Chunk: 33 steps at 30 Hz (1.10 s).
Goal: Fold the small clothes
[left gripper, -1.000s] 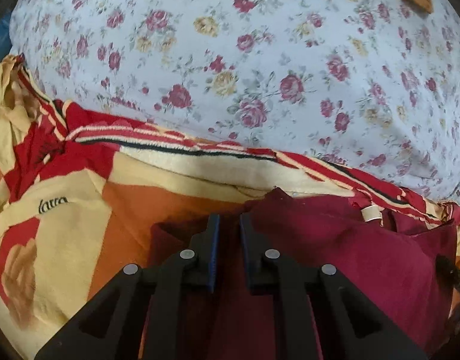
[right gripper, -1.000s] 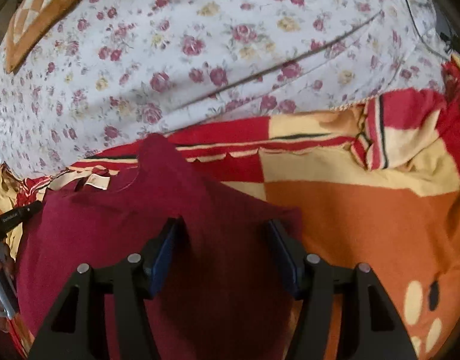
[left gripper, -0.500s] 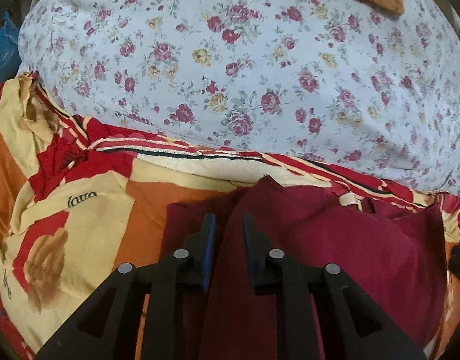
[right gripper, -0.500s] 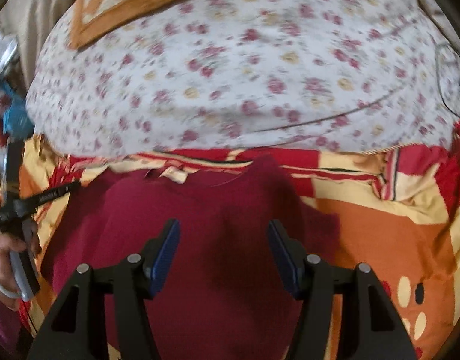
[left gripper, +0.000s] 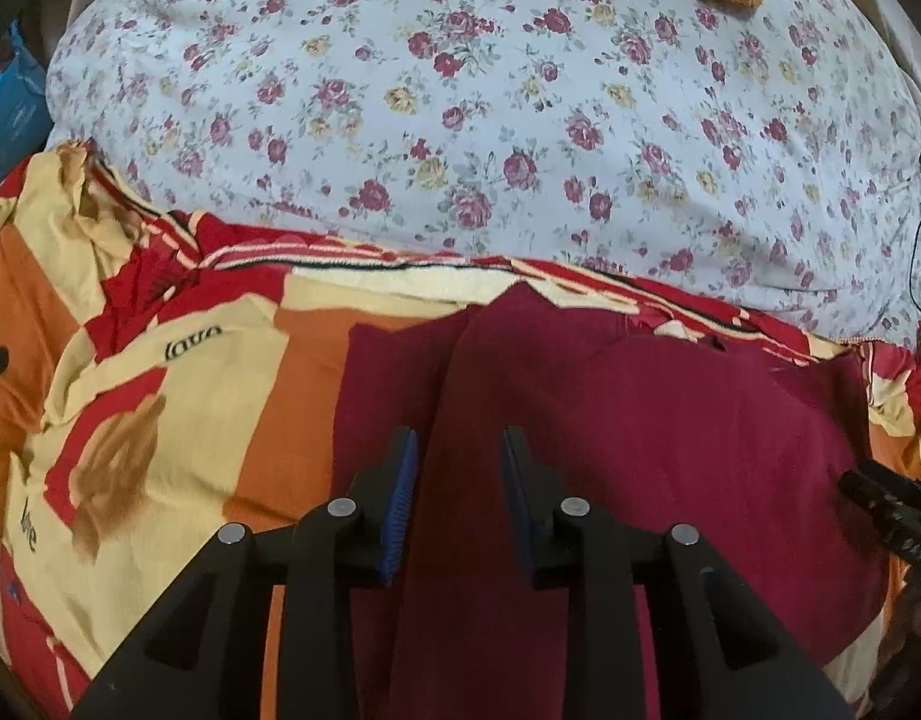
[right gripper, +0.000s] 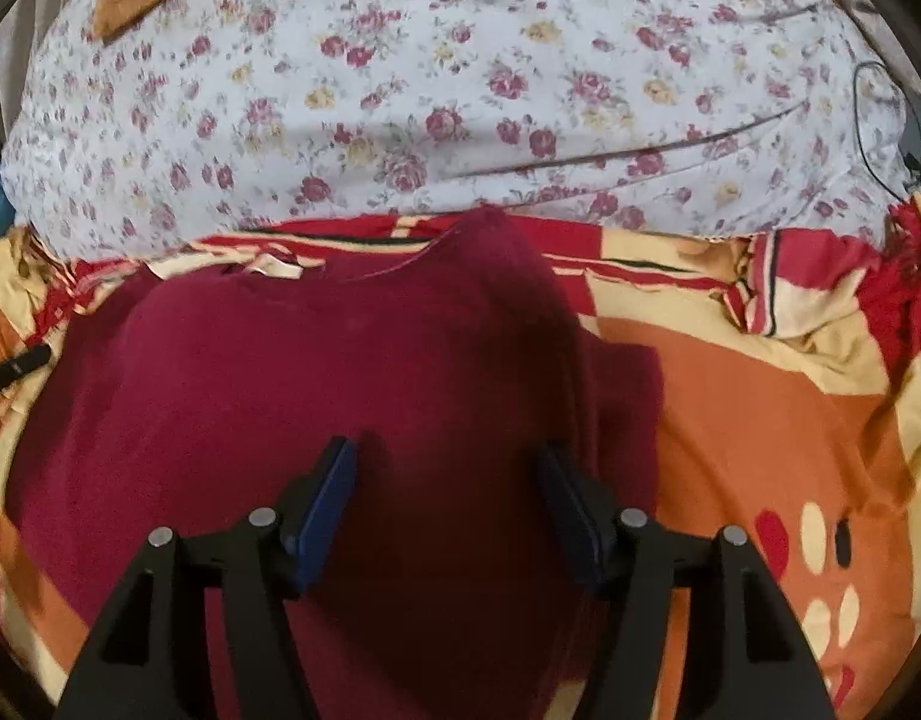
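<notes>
Currently the maroon garment (left gripper: 670,432) lies on the patterned blanket (left gripper: 178,420), both sides folded inward. The left gripper (left gripper: 458,462) is partly open over a fold, gripping nothing; the right gripper (right gripper: 447,483) gapes wide, empty. Soft fabric could spring open once released, since nothing pins the folds.

1. The dark red top (left gripper: 670,450) is soft cloth, matt, and a bit fuzzy.
2. The blanket (left gripper: 178,420) under it is thin printed cloth, smooth but crumpled.
3. The flowery sheet (left gripper: 490,120) is smooth, matt cloth.
4. The left gripper (left gripper: 457,462) and the right gripper (right gripper: 445,480) look like black matt plastic, with shiny little metal pins and blue ridged pads (left gripper: 397,504).
</notes>
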### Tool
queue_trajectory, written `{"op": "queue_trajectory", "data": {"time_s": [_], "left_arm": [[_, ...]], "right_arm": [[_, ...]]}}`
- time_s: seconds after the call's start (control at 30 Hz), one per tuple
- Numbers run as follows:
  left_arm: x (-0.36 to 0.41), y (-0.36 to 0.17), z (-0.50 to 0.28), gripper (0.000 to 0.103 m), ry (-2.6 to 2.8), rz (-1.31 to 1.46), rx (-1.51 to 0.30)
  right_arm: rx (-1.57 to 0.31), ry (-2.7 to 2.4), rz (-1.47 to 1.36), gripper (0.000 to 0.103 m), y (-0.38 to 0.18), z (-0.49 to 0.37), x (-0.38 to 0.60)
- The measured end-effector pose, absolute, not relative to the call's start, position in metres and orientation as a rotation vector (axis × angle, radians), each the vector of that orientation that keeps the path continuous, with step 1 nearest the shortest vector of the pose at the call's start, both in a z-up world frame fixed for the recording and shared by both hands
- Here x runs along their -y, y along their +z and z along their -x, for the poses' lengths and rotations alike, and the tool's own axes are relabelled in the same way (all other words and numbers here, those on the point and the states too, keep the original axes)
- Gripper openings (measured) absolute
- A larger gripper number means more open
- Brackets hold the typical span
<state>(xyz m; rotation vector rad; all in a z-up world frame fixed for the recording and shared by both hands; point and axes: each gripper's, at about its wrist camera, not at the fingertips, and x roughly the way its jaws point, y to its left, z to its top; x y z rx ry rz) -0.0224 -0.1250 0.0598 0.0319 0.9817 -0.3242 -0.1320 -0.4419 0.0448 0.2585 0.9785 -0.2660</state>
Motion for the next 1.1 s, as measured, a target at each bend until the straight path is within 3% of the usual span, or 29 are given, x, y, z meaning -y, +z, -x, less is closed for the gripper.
{"op": "queue_trajectory", "data": {"time_s": [0.23,0.5,0.67,0.93,1.1], "left_arm": [[0.116,0.056,0.043,0.019,-0.324,-0.022,-0.989],[0.106,0.042,0.064,0.021,-0.319,-0.011,-0.989],[0.107,0.038,0.070,0.024,-0.325,-0.031,-0.961],[0.108,0.032,0.073,0.031,-0.345,-0.026,-0.920],[0.107,0.030,0.079,0.032,-0.350,-0.031,-0.874]], "right_arm": [[-0.944,-0.223,-0.248,0.067,0.063,0.168,0.423],[-0.965,-0.203,-0.233,0.069,0.036,0.183,0.408],[-0.986,-0.168,-0.218,0.090,0.030,0.175,0.400],[-0.992,-0.139,-0.234,0.103,0.026,0.170,0.396],[-0.987,-0.140,-0.172,0.103,0.024,0.171,0.389]]}}
